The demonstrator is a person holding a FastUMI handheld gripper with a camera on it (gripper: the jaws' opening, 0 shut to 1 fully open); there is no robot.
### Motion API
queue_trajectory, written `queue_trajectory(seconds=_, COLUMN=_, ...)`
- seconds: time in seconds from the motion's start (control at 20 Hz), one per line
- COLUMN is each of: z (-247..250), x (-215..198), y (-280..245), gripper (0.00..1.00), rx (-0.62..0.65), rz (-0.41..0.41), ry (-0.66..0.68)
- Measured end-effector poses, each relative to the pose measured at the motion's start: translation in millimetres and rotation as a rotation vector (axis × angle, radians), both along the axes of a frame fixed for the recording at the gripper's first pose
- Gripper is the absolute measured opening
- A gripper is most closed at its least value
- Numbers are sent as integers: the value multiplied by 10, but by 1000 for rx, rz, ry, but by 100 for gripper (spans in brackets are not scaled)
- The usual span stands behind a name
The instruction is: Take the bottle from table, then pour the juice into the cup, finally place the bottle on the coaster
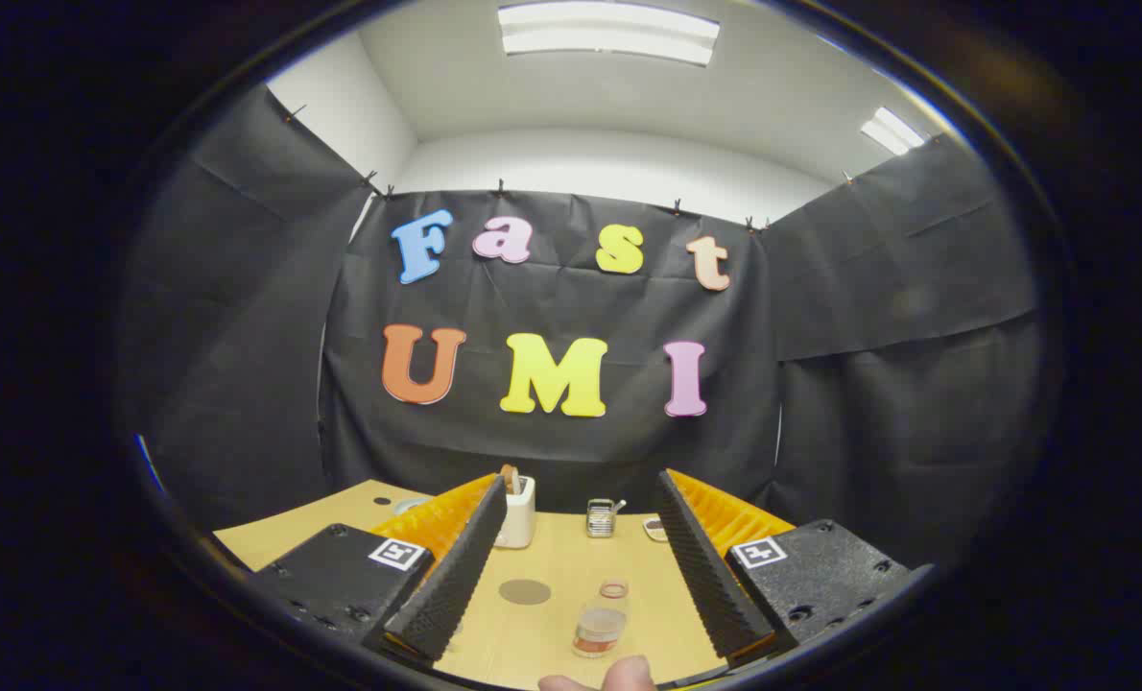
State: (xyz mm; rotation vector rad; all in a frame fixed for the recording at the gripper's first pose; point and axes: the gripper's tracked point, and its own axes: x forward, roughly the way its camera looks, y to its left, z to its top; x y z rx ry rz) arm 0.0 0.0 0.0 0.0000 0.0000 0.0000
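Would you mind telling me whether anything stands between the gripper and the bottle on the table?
Nothing visible does. The bottle stands upright on the table between the open gripper's fingers, with bare tabletop around it. The coaster lies just beside it, also unobstructed.

No readable text stands on anything: the bottle (599, 626) bears a label (too small and blurred to make out).
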Motion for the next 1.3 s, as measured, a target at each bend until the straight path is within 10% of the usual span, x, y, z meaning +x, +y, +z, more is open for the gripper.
queue_trajectory(seconds=1.3, z=-407, x=-77, y=-364, gripper=100, rx=-28, rz=-23, ry=59)
